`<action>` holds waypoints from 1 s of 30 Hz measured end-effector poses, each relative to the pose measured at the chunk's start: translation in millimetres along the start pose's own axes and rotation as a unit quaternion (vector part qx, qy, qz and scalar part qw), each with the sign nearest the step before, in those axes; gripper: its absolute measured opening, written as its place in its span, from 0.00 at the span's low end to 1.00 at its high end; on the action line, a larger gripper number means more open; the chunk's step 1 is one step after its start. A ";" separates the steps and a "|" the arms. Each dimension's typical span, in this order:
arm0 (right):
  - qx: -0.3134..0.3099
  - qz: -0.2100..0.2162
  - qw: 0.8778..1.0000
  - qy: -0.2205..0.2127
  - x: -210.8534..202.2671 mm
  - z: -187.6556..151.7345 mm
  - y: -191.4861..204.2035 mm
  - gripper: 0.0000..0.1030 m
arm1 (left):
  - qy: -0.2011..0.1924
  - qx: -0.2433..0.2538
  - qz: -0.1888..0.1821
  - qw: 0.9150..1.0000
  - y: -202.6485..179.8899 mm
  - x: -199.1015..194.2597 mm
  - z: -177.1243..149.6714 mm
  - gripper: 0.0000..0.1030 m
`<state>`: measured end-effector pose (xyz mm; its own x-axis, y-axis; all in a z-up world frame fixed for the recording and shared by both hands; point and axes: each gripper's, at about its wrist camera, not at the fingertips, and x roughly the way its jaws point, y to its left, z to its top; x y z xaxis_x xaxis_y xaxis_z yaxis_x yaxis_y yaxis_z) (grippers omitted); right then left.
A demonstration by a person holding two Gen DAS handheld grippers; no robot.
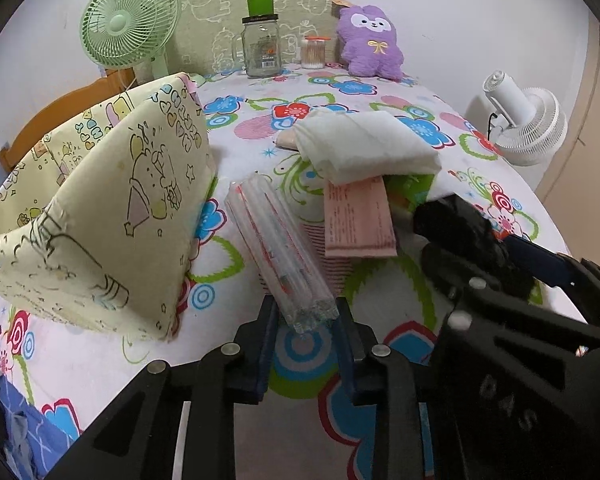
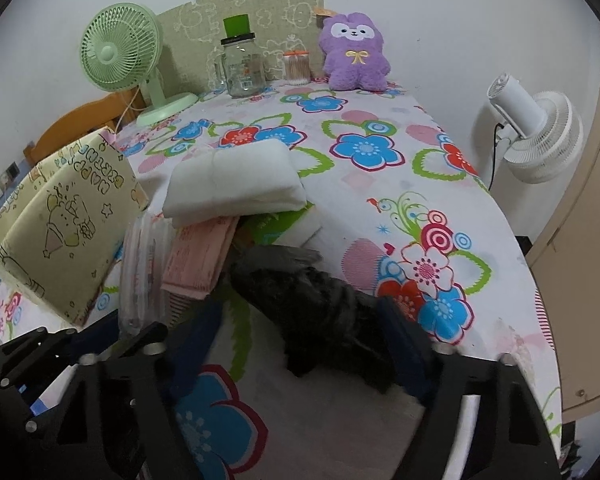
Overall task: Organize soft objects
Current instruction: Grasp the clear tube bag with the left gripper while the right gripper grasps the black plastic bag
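My left gripper [image 1: 306, 316] is shut on the near end of a clear plastic packet [image 1: 278, 248] with red print that lies on the flowered tablecloth. My right gripper [image 2: 300, 328] stands open around a black crumpled soft bundle [image 2: 312, 300], which also shows in the left wrist view [image 1: 460, 232]. A folded white cloth [image 1: 364, 144] rests on a pink packet [image 1: 358, 220] and a green-and-white pack [image 2: 284, 224]. A yellow cartoon-print fabric box [image 1: 100, 216] stands open at the left. A purple plush toy [image 1: 370, 42] sits at the far edge.
A green desk fan [image 1: 130, 30], a glass jar [image 1: 262, 46] and a cotton-swab jar [image 1: 313, 52] stand along the far side. A white fan [image 1: 528, 120] stands off the table's right. The tablecloth [image 2: 380, 184] drops off at the right edge.
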<state>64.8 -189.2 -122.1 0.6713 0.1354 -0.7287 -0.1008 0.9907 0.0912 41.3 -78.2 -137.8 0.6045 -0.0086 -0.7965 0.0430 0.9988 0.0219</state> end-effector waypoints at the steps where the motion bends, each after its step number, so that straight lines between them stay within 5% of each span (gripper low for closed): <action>1: -0.002 -0.003 1.000 -0.001 -1.3 -0.8 0.0 0.53 | 0.001 0.000 -0.001 1.000 -0.7 -0.8 -0.9 0.25; 10: -0.018 0.006 1.000 -0.010 -16.3 -4.4 6.3 0.39 | -0.008 0.000 -0.004 1.000 -2.6 -12.6 -6.6 0.23; 30: -0.004 0.030 0.999 -0.038 -57.1 -1.4 27.2 0.37 | -0.049 0.006 -0.023 0.999 4.1 -51.5 -1.3 0.20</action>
<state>22.7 -170.0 -79.0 0.7180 0.1946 -0.6683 -0.1470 0.9809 0.1277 9.3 -73.5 -97.5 0.6759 -0.0589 -0.7346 0.0811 0.9967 -0.0052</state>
